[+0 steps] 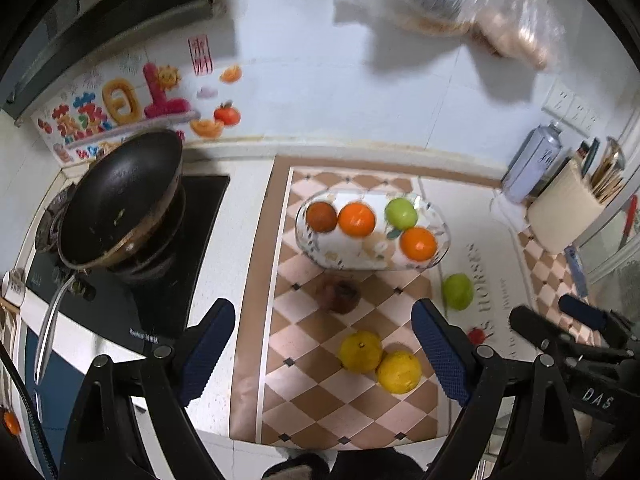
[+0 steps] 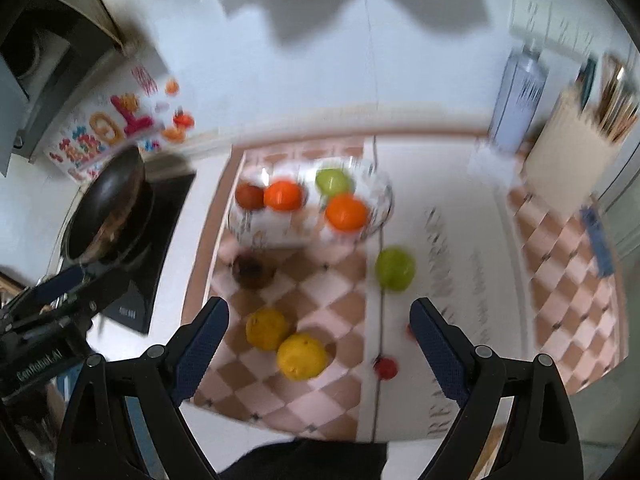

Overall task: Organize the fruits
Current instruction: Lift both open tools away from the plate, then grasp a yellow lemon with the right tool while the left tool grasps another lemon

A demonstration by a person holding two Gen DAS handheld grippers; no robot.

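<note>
An oval glass plate on the checkered mat holds a brown fruit, two oranges and a green fruit. Loose on the mat lie a dark brown fruit, a green fruit, two yellow fruits and a small red fruit. My left gripper is open and empty above the yellow fruits. My right gripper is open and empty above them too; it also shows in the left wrist view.
A black wok sits on the hob at the left. A spray can, a knife block and utensils stand at the right. The counter's front edge runs below the mat. The right wrist view is blurred.
</note>
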